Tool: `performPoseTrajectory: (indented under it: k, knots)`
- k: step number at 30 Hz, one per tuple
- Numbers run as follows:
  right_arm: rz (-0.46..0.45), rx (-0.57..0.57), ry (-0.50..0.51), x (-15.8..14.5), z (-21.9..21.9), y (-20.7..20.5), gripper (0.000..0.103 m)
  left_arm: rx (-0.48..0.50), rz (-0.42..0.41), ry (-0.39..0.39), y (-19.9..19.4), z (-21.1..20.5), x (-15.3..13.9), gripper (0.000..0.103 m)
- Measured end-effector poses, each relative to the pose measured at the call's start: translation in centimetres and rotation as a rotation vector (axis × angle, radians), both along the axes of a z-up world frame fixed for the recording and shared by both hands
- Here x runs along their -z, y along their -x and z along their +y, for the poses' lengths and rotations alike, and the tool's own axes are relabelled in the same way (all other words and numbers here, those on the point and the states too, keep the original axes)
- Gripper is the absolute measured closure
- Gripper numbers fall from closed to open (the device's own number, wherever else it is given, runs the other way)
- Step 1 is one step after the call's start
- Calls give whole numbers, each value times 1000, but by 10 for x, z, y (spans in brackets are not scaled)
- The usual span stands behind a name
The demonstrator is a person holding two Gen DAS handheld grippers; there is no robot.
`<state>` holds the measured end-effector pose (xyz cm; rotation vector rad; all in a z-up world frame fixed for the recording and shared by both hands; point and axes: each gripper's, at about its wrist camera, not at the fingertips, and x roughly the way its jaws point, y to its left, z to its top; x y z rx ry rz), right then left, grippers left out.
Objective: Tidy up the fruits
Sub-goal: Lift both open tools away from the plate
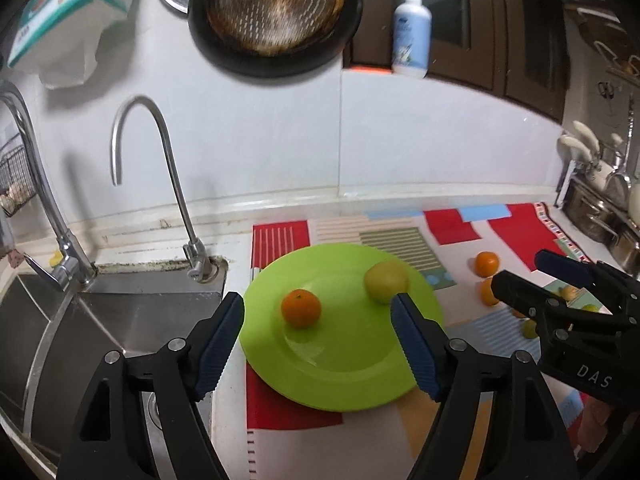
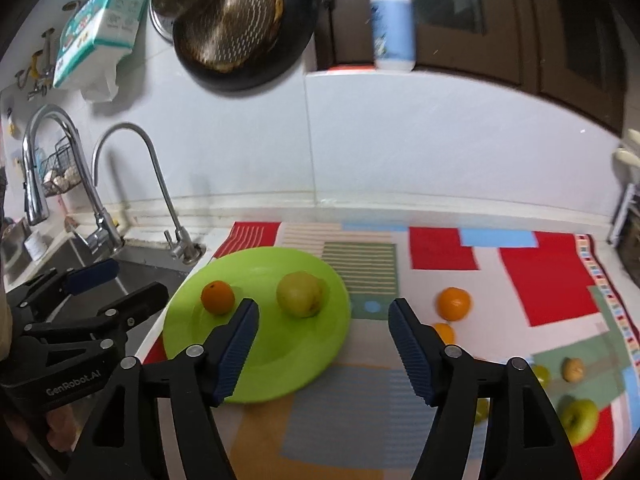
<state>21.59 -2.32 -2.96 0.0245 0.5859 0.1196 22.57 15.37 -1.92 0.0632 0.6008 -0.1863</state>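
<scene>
Gathering fruit onto the green plate (image 2: 256,380) looks partly done: a small orange (image 2: 217,297) and a yellow-green fruit (image 2: 300,294) already sit on it, apart from each other. The rest lies loose on the patterned mat (image 2: 552,280) to the right of the plate: an orange (image 2: 453,303) with a second orange (image 2: 445,331) just in front of it, and nearer me a green apple (image 2: 579,420), a small brownish fruit (image 2: 573,369) and other greenish pieces half hidden behind my finger. My right gripper (image 2: 322,340) hovers with its fingers spread wide and nothing between them, above the plate's right edge and the mat. My left gripper (image 1: 318,336) is likewise wide and empty over the plate, beside the sink (image 1: 120,320). I judge the next move is mine on the right: swing toward the nearest orange, straddle it, and close gently so it does not roll.
</scene>
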Motion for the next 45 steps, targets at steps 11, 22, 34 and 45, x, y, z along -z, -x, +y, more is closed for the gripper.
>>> performPoseTrajectory:
  k: [11, 22, 34, 45]
  knots:
    - [-52, 67, -2, -19, -30, 59, 27, 21, -50, 12, 46, -27, -20, 21]
    - [-85, 68, 7, -28, -78, 102, 26, 6, -99, 19, 88, -77, -28, 18]
    - [-91, 68, 15, -29, -136, 123, 26, 15, -140, 14, 107, -135, -30, 16]
    - [-51, 144, 20, -10, -177, 122, 26, 75, -72, -7, 91, -179, -6, 16]
